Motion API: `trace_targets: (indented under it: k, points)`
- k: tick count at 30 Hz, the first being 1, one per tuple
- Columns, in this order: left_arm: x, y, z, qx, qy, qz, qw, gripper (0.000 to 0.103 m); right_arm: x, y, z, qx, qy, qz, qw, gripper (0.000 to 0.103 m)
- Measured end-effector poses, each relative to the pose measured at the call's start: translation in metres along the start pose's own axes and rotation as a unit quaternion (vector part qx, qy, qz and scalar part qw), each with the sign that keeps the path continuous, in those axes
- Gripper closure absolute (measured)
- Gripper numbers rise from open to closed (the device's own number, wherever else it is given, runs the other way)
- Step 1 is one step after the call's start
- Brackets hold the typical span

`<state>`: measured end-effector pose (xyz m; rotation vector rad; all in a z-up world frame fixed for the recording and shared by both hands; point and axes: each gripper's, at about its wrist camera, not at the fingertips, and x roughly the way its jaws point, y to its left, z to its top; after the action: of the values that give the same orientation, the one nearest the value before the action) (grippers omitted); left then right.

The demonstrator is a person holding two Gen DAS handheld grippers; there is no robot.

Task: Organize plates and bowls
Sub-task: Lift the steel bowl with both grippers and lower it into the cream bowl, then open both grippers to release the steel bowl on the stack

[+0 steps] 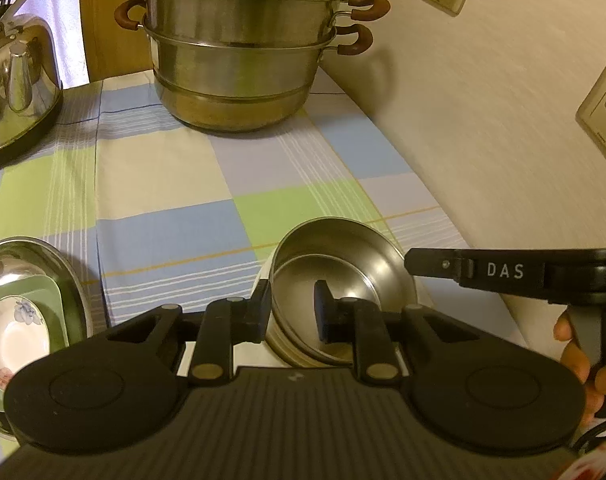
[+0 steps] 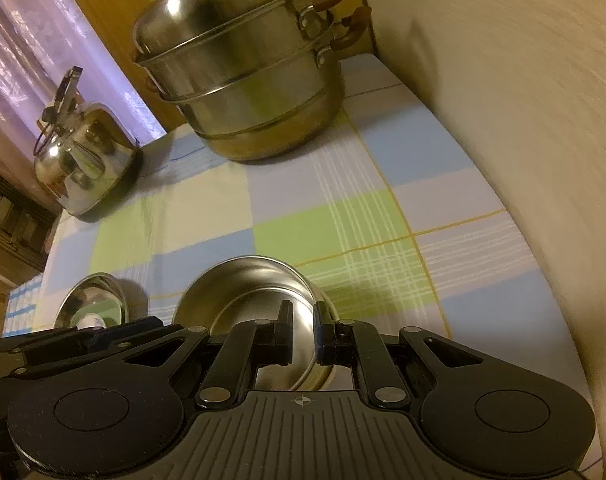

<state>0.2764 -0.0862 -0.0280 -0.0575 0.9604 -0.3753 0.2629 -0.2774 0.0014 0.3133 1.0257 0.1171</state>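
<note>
A steel bowl [image 1: 343, 268] [image 2: 247, 292] sits low in both views, above the checked tablecloth. My left gripper [image 1: 293, 312] straddles its left rim, one finger outside the wall, one inside. My right gripper [image 2: 303, 334] straddles its right rim the same way; its black body also shows in the left wrist view [image 1: 503, 270]. Both look closed on the rim. At the left a larger steel dish [image 1: 69, 280] [image 2: 99, 286] holds a green plate [image 1: 47, 296] and a white flowered bowl [image 1: 15, 332].
A stacked steel steamer pot [image 1: 243, 48] [image 2: 247, 80] stands at the back against the wall. A steel kettle [image 1: 15, 80] [image 2: 83, 156] stands at the back left. The wall [image 1: 483, 120] with sockets runs along the table's right edge.
</note>
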Motion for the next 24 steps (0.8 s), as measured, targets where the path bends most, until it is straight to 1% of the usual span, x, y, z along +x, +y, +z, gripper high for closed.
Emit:
trace_targets:
  k: [7, 9, 10, 12, 13, 14, 15, 16, 17, 19, 21, 23, 24]
  points:
    - [-0.004, 0.000, -0.003, -0.001, -0.001, 0.004, 1.0000, 0.078, -0.002, -0.002, -0.003, 0.003, 0.004, 0.002, 1.000, 0.093]
    - [-0.007, 0.000, -0.005, 0.000, -0.003, 0.007, 1.0000, 0.074, -0.003, -0.004, -0.005, 0.005, 0.006, 0.003, 1.000, 0.092]
    - [-0.008, 0.000, -0.005, -0.001, -0.004, 0.008, 1.0000, 0.069, -0.004, -0.004, -0.006, 0.006, 0.007, 0.003, 1.000, 0.091]
    - [-0.012, 0.000, -0.007, -0.001, -0.007, 0.009, 0.9999, 0.067, -0.005, -0.006, -0.009, 0.006, 0.009, 0.003, 1.000, 0.087]
    - [-0.015, 0.000, -0.008, -0.001, -0.008, 0.010, 0.9999, 0.065, -0.007, -0.007, -0.010, 0.006, 0.009, 0.003, 1.000, 0.080]
    - [-0.017, 0.000, -0.010, -0.001, -0.009, 0.010, 0.9999, 0.061, -0.008, -0.007, -0.013, 0.006, 0.008, 0.004, 1.000, 0.069]
    - [-0.020, -0.001, -0.011, -0.001, -0.011, 0.011, 0.9999, 0.060, -0.010, -0.008, -0.015, 0.006, 0.006, 0.005, 1.000, 0.063]
    - [-0.023, -0.001, -0.012, -0.002, -0.013, 0.012, 0.9998, 0.057, -0.012, -0.008, -0.017, 0.004, 0.003, 0.005, 1.000, 0.054]
    - [-0.026, -0.001, -0.014, -0.002, -0.014, 0.013, 0.9998, 0.052, -0.015, -0.008, -0.019, 0.002, -0.001, 0.005, 1.000, 0.050]
    - [-0.032, -0.002, -0.017, -0.004, -0.018, 0.019, 0.9997, 0.044, -0.020, -0.007, -0.022, -0.001, -0.004, 0.009, 1.000, 0.047]
    - [-0.040, -0.003, -0.021, -0.002, -0.022, 0.023, 0.9995, 0.043, -0.025, -0.007, -0.027, 0.000, -0.005, 0.013, 1.000, 0.045]
    - [-0.047, -0.004, -0.025, -0.002, -0.024, 0.029, 0.9993, 0.036, -0.030, -0.007, -0.031, -0.002, -0.006, 0.015, 1.000, 0.041]
    - [-0.051, -0.004, -0.027, -0.002, -0.026, 0.032, 0.9992, 0.035, -0.033, -0.006, -0.033, -0.003, -0.006, 0.016, 1.000, 0.040]
